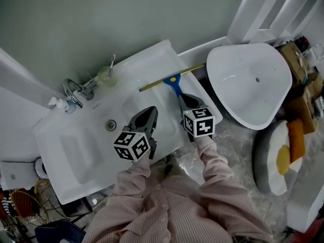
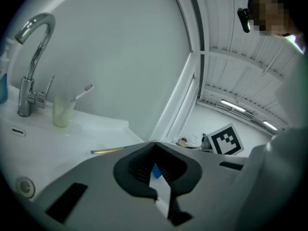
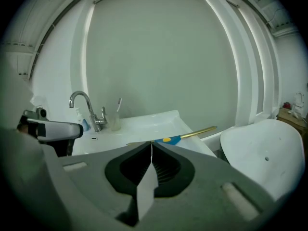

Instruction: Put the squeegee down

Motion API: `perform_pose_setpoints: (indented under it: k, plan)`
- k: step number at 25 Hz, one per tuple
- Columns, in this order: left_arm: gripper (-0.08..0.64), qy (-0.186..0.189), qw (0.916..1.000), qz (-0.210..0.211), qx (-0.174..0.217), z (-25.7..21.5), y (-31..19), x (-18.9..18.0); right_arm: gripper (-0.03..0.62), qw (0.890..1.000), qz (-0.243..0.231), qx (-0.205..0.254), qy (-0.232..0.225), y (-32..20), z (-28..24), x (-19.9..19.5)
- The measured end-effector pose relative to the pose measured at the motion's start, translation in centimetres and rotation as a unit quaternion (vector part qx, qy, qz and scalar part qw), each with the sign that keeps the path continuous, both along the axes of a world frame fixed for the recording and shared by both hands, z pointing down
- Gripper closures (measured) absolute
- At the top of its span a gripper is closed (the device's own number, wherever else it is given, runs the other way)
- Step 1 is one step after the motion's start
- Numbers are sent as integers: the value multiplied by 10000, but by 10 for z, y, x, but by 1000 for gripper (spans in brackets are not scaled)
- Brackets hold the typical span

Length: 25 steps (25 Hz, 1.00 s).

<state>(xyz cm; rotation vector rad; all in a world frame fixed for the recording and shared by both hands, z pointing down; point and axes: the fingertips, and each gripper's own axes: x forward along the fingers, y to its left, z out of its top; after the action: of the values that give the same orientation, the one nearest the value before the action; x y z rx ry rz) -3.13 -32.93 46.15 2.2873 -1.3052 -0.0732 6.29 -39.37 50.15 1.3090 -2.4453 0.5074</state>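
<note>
squeegee (image 1: pixel 172 78) lies just beyond right gripper (image 1: pixel 187 100), seemingly apart.

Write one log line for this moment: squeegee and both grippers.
squeegee: lies on sink counter, not held | left gripper: shut, empty | right gripper: shut, empty

Head view steeply down over sink (image 1: pixel 76 146); both gripper views low, near-level across it, sharing faucet (image 2: pixel 32 66).
</note>
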Motion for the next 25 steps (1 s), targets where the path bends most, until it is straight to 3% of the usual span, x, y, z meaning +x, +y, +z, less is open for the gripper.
perform_pose_setpoints:
  k: [11, 19, 25]
  plan:
    - [558, -391, 9976, 186, 536, -43, 29, -4, 586, 9951, -513, 344, -776, 43, -45, 8]
    - [558, -807, 9925, 267, 879, -64, 41, -6, 586, 9880, -496, 669, -1300, 62, -81, 14]
    - [558, -880, 9907, 154, 1029, -77, 46, -14, 586, 9839, -466, 921, -1459, 70, -102, 20]
